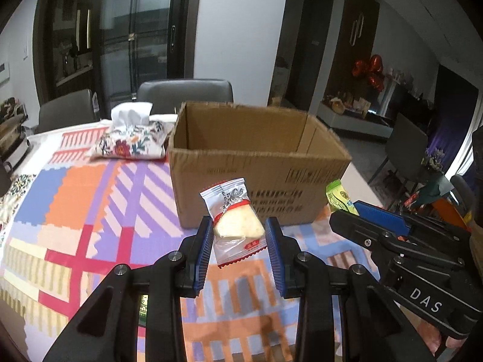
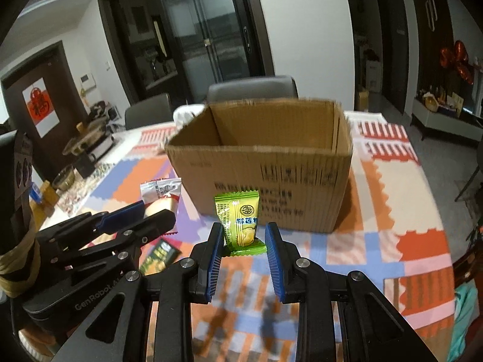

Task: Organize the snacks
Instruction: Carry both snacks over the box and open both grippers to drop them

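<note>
Left gripper (image 1: 238, 235) is clamped on a white snack packet (image 1: 234, 220) with red trim, a pale cake showing through its clear wrapper; the packet stands upright between the blue pads, lifted above the tabletop (image 1: 90, 226) and just in front of the open cardboard box (image 1: 256, 163); right gripper (image 2: 245, 241) grasps a green candy packet (image 2: 241, 223) in the same upright way, its lower crimped edge sticking out below the pads, also raised before the near wall of the box; in the right wrist view the left gripper shows at the left with the white packet held in it, and in the left wrist view the right gripper shows at the right with the green packet peeking over it; a dark snack packet (image 2: 160, 255) lies flat on the patterned cloth beneath the left gripper; a floral tissue pouch (image 1: 129, 141) sits on the tabletop beside the box's far left corner, with grey chairs (image 1: 184, 92) behind it.
</note>
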The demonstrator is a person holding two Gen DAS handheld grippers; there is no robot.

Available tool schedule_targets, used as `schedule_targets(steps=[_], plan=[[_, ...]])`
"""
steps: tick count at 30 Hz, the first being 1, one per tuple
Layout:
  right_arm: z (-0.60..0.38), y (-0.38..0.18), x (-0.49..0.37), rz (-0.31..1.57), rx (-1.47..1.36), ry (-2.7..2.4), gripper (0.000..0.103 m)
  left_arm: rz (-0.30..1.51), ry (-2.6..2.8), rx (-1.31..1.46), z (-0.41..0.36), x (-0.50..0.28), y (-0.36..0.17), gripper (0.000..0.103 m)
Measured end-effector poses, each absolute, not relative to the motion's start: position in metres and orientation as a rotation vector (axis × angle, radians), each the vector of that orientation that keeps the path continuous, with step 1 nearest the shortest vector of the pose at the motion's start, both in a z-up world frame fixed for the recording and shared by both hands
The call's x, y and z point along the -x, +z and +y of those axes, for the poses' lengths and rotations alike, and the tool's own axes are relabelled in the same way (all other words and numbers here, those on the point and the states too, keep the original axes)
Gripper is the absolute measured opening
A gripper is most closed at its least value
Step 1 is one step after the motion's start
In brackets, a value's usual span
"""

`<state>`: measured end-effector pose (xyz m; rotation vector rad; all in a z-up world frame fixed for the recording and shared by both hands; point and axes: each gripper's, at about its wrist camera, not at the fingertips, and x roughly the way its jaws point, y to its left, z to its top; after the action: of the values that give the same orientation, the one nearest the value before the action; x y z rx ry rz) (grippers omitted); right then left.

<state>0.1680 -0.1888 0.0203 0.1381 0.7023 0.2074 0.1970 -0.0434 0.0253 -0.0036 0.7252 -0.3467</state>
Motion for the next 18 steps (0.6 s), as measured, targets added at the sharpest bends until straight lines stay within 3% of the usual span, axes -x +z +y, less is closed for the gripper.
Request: schedule_targets(steps=[18], plan=[[-0.193, 0.077, -0.218, 0.638, -0.102, 0.186, 0.030, 0.651, -0.364, -0.062, -0.050, -0.250, 0.085, 0.035]])
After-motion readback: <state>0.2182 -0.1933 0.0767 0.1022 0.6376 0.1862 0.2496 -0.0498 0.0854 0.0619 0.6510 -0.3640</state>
